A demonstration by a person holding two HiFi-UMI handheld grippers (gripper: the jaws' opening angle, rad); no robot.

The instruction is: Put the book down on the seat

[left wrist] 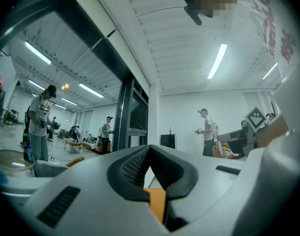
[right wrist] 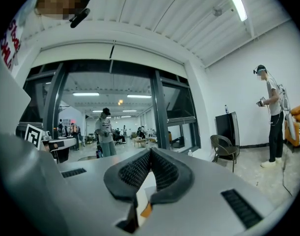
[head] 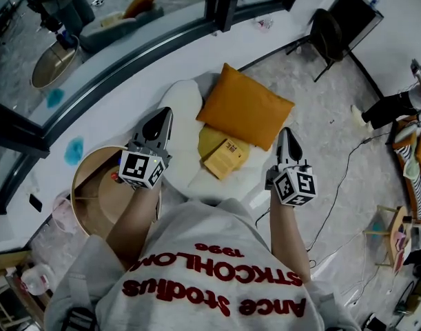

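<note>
A tan book (head: pixel 226 158) lies flat on the white seat (head: pixel 179 105), partly on a yellow cushion (head: pixel 209 141) and just in front of an orange pillow (head: pixel 244 107). My left gripper (head: pixel 165 114) hovers to the left of the book, over the seat's left part, shut and empty. My right gripper (head: pixel 286 134) hangs to the right of the book, beyond the seat's edge, also shut with nothing in it. In the left gripper view the left gripper (left wrist: pixel 150 147) points level into the room with its jaws meeting; the right gripper (right wrist: pixel 150 151) does the same in its own view.
A round wooden side table (head: pixel 100 192) stands at the left under my left arm. A glass wall with dark frames (head: pixel 127 57) runs behind the seat. A black chair (head: pixel 329 33) stands at the back right, a cable (head: pixel 341 185) crosses the floor, and a person (head: pixel 393 105) sits at the right edge.
</note>
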